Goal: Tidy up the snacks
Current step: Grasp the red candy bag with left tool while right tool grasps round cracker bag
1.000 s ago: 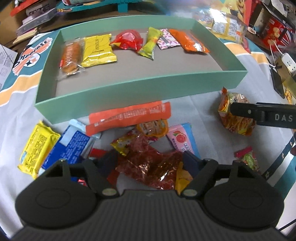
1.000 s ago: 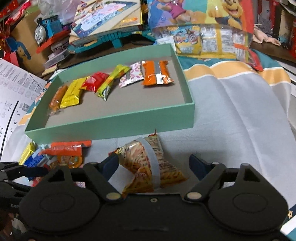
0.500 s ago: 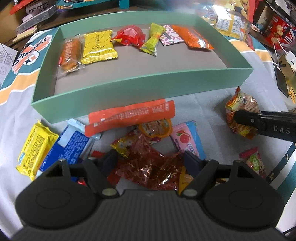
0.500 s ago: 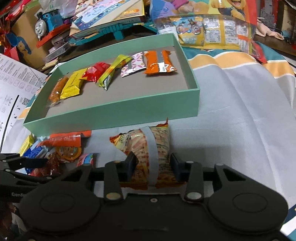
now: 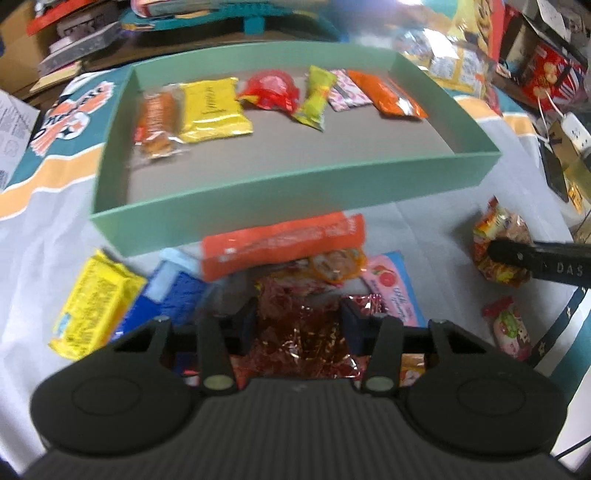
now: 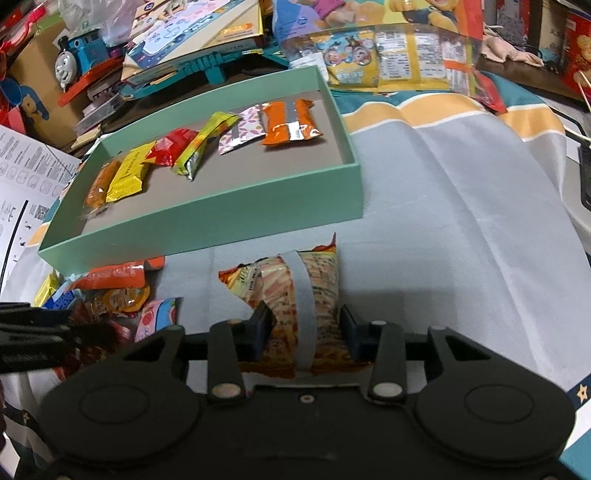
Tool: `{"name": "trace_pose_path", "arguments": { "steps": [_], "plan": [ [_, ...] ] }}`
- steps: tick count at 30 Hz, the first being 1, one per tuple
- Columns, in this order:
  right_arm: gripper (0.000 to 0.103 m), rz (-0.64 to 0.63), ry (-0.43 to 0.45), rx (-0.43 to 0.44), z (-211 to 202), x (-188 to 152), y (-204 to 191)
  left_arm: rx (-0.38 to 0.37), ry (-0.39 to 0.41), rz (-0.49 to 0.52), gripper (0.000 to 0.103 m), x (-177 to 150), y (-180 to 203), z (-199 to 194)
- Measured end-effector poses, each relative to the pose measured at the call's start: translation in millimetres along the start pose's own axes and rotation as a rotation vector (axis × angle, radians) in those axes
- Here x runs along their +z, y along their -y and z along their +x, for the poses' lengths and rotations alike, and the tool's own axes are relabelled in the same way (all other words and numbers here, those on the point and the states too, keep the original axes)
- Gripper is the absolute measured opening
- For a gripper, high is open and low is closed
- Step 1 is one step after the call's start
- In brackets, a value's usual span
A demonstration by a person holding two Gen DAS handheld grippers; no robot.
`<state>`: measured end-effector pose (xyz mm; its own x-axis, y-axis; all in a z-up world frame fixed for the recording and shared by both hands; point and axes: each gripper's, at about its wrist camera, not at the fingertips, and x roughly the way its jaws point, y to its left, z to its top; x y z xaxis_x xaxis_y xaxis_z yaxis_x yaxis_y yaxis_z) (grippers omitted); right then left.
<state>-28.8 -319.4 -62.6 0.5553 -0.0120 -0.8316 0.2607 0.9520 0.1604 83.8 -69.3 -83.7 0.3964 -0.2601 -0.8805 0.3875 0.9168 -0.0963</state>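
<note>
Just short of the green tray's (image 6: 207, 221) near wall, the right gripper (image 6: 303, 332) pinches an orange noodle-snack packet (image 6: 291, 295) lying lengthwise toward the tray — the left gripper (image 5: 299, 325), angled steeply down, is closing on a crinkled red foil packet (image 5: 299, 328) in the loose pile

The tray (image 5: 280, 188) lay ahead of me on the cloth (image 6: 461, 206), six snack packets (image 5: 210, 109) in a row along its far side. Before its near wall, on my left, sat a heap of loose packets (image 5: 280, 245) — my left gripper (image 5: 299, 325) was closing on a crinkled packet (image 5: 301, 332) in it. To the right lay the noodle packet (image 6: 295, 291), between my right gripper's (image 6: 303, 332) fingers. Behind the tray — books and toys (image 6: 184, 33).
</note>
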Motion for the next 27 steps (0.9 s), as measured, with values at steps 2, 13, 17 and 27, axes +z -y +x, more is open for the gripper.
{"name": "trace_pose_path", "arguments": {
  "steps": [2,13,17,27],
  "plan": [
    [0.039,0.004,0.007,0.001,-0.9,-2.6,0.5,-0.009,-0.006,-0.013,0.046,-1.8,-7.7,-3.8],
    [0.039,0.021,0.015,0.011,-0.1,-7.3,2.5,0.044,-0.03,0.063,0.078,-21.8,-0.8,-5.3],
    [0.04,0.025,0.014,0.011,1.8,-7.2,1.4,0.073,-0.024,0.121,0.057,-25.4,11.0,1.3],
    [0.035,0.019,0.039,0.011,-4.4,-6.8,-3.0,0.038,0.071,0.102,0.023,-14.2,12.0,-29.2]
  ]
}}
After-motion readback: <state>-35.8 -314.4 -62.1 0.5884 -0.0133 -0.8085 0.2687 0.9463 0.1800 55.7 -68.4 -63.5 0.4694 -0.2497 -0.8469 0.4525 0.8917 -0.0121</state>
